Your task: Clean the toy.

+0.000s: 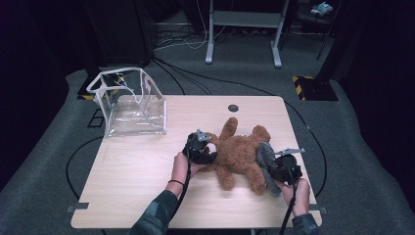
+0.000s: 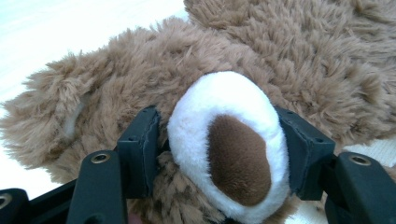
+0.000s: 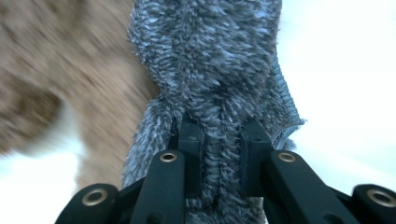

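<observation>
teddy bear (image 1: 240, 154): lying flat, head left | left gripper (image 2: 219, 154): clamps muzzle | right gripper (image 3: 219, 154): pinches grey cloth (image 3: 210, 70)

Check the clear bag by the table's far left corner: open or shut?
Open. The bag stands upright on the table, its white-edged top flap raised and its mouth gaping; nothing shows inside.

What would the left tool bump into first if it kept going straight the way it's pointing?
The left tool is already closed around the teddy bear's white muzzle, its pads against both sides. Going straight on, it would probably press first into the brown plush of the teddy bear's head right behind the muzzle.
</observation>
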A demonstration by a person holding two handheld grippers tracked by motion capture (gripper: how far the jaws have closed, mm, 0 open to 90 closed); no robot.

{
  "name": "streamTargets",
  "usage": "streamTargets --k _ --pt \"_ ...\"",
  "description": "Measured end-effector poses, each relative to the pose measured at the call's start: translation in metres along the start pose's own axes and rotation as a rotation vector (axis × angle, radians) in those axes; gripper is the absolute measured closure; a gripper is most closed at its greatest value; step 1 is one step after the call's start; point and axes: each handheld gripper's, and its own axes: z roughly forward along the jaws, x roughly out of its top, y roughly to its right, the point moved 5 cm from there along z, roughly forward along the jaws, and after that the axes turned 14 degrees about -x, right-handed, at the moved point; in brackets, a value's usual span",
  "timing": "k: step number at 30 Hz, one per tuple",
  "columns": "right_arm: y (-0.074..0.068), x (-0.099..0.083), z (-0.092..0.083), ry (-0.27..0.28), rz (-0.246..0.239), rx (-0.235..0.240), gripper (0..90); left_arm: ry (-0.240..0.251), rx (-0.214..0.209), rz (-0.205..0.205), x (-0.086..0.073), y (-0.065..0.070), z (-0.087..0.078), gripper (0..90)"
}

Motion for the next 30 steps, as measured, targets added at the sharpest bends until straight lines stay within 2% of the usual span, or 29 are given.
streamTargets --k 2,3,4,5,6,7,10,11,12,13,14,16,17,21,25,28,29,30 --pt "0.004 -0.001 -0.003 0.005 0.009 -0.004 75.0 0.011 0.002 -0.012 0.001 0.000 0.001 37.8" --pt "0.010 0.003 -0.013 0.035 0.032 -0.009 74.9 -0.002 -0.001 -0.004 0.001 -0.001 0.001 37.8" --pt "0.010 0.008 -0.019 0.063 0.030 -0.007 74.9 -0.006 0.001 -0.004 0.002 -0.001 0.001 37.8" --pt "0.007 0.012 -0.026 0.072 0.039 -0.008 74.9 0.002 0.001 -0.015 0.003 -0.001 0.002 37.8" --pt "0.004 0.018 -0.031 0.099 0.018 0.000 74.9 0.000 -0.001 -0.020 0.003 -0.001 0.002 37.8" --pt "0.004 0.018 -0.031 0.099 0.018 0.000 74.9 0.000 -0.001 -0.020 0.003 -0.001 0.002 37.8" --pt "-0.020 0.035 -0.043 0.145 -0.026 0.027 74.8 -0.008 -0.002 -0.018 0.003 -0.003 0.002 37.8" --pt "-0.026 0.039 -0.043 0.144 -0.034 0.033 74.8 -0.013 -0.006 -0.018 0.004 -0.003 0.001 37.8" --pt "-0.042 0.045 -0.039 0.148 -0.068 0.031 74.7 -0.011 -0.012 -0.023 0.004 -0.005 0.002 37.8" --pt "-0.049 0.047 -0.035 0.137 -0.081 0.024 74.6 -0.005 -0.017 -0.030 0.004 -0.006 0.002 37.9" --pt "-0.054 0.048 -0.030 0.132 -0.089 0.019 74.5 0.001 -0.021 -0.046 0.004 -0.007 0.002 37.8" --pt "-0.057 0.048 -0.025 0.131 -0.102 0.001 74.5 0.001 -0.030 -0.053 0.005 -0.009 0.002 37.9" --pt "-0.057 0.047 -0.021 0.132 -0.110 -0.031 74.6 -0.001 -0.036 -0.056 0.006 -0.009 0.002 37.9" --pt "-0.047 0.033 -0.014 0.104 -0.105 -0.055 74.9 -0.011 -0.046 -0.063 0.007 -0.013 0.004 37.9" --pt "-0.030 0.012 -0.010 0.066 -0.068 -0.050 75.0 -0.022 -0.045 -0.076 0.010 -0.014 0.006 37.9" --pt "-0.025 0.012 -0.014 0.061 -0.063 -0.064 74.9 -0.021 -0.042 -0.075 0.012 -0.015 0.007 37.9" --pt "-0.024 0.014 -0.017 0.070 -0.058 -0.060 74.9 -0.016 -0.040 -0.080 0.012 -0.016 0.007 37.8" --pt "-0.024 0.023 -0.028 0.095 -0.061 -0.067 74.9 -0.018 -0.043 -0.089 0.013 -0.017 0.007 37.8"
